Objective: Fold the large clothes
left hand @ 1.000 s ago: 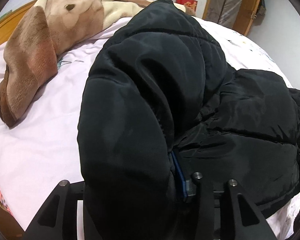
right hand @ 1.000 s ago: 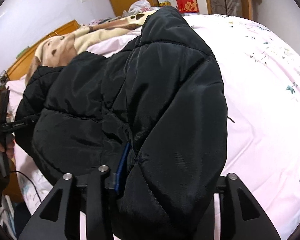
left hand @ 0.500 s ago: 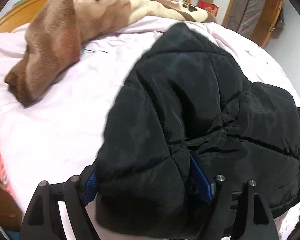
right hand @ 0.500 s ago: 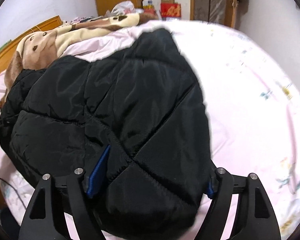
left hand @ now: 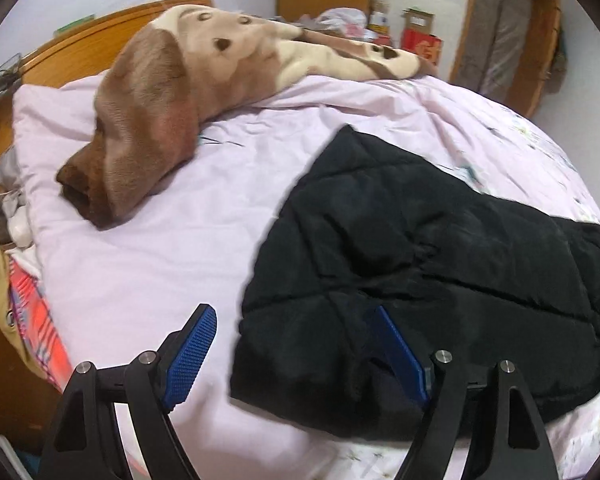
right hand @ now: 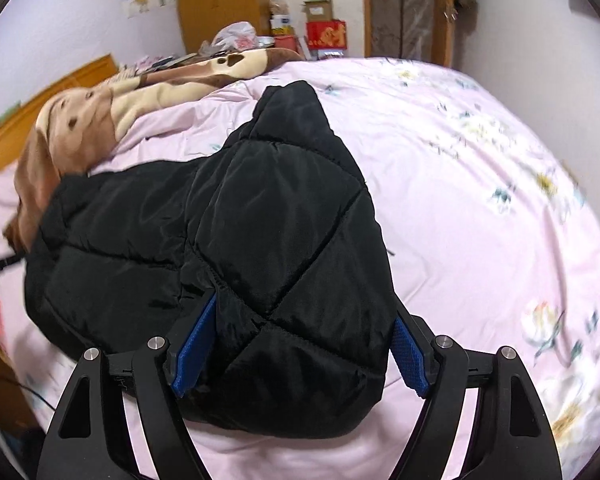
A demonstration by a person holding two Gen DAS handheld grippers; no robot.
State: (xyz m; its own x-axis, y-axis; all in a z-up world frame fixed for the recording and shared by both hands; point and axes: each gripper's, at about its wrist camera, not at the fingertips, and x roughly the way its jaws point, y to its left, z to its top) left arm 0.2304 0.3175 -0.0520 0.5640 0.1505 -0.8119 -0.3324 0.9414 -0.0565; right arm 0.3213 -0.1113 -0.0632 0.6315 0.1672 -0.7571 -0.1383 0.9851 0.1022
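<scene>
A black quilted puffer jacket (left hand: 439, 280) lies on the pink bedspread (left hand: 160, 272), with a padded part folded over each side. My left gripper (left hand: 296, 356) hovers open above its near left corner. The left blue pad (left hand: 192, 352) is over bare sheet, and the right pad (left hand: 399, 356) is over the jacket. In the right wrist view the jacket (right hand: 260, 240) fills the gap of my right gripper (right hand: 301, 350). That gripper is open, with its blue pads (right hand: 409, 356) either side of the folded part and not squeezing it.
A brown and cream plush blanket (left hand: 172, 92) is heaped at the head of the bed by the wooden headboard (left hand: 80, 36). Boxes and bags (right hand: 325, 36) stand beyond the far edge. A red patterned cloth (left hand: 32, 320) hangs at the near left bed edge.
Both grippers went from shut on the jacket's folded parts to open, letting them go. Both pulled up and back, so the jacket now lies lower and flatter on the bed.
</scene>
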